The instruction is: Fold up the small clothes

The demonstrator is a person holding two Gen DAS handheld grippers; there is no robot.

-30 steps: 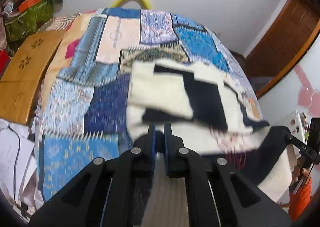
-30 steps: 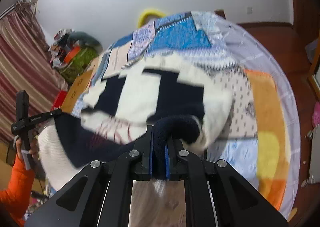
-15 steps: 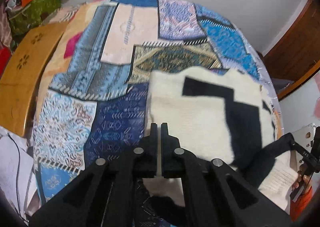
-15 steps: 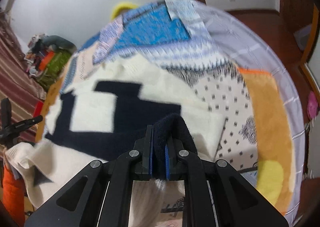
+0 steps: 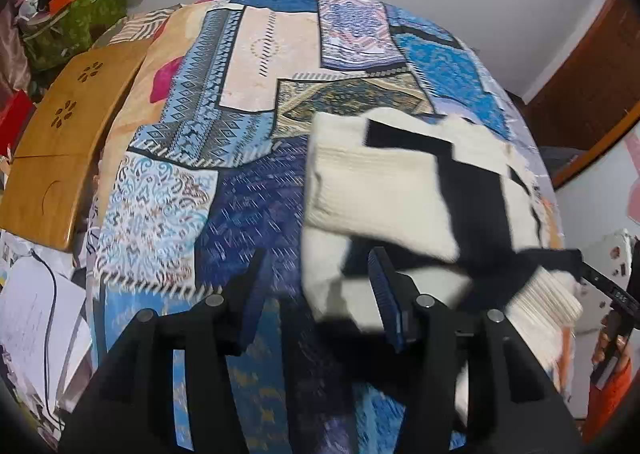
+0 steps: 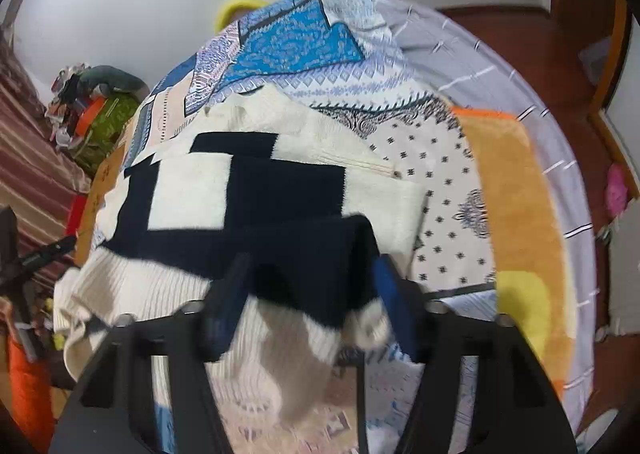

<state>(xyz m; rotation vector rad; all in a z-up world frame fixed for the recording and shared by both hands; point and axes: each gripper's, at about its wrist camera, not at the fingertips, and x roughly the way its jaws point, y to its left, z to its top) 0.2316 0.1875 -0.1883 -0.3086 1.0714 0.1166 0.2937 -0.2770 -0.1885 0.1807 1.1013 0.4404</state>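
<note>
Sweater (image 6: 256, 190), cream knit with navy blocks, lies on the bed's patchwork quilt (image 5: 248, 94), near edge, right of centre in the left wrist view. Nearest first: left claw (image 5: 316, 294) is spreading, jaws opening; the sweater's left near corner sits blurred between them, against the right pad as far as I can tell, but nothing is pinched. Right claw (image 6: 308, 302) same story: jaws opening, a navy fold and cream ribbed hem hanging loose in the gap, pads (image 6: 390, 294) not pressing on it, so both sides look like a release. Just beyond the claws, a cream panel is laid over the body of the garment, so one fold across looks done; its edges are roughly square, though the near hem is bunched and blurred, so can't judge neatness there. Judgement: roughly mid-task. Left to do, probably: smooth the near hem, tuck whatever still sticks out on the near side, then at least one more fold to get a compact stack. Farther out: wooden board (image 5: 60, 134) at the quilt's left edge, an orange blanket (image 6: 516, 190) on the right side of the bed, clutter pile far left by the wall.
</note>
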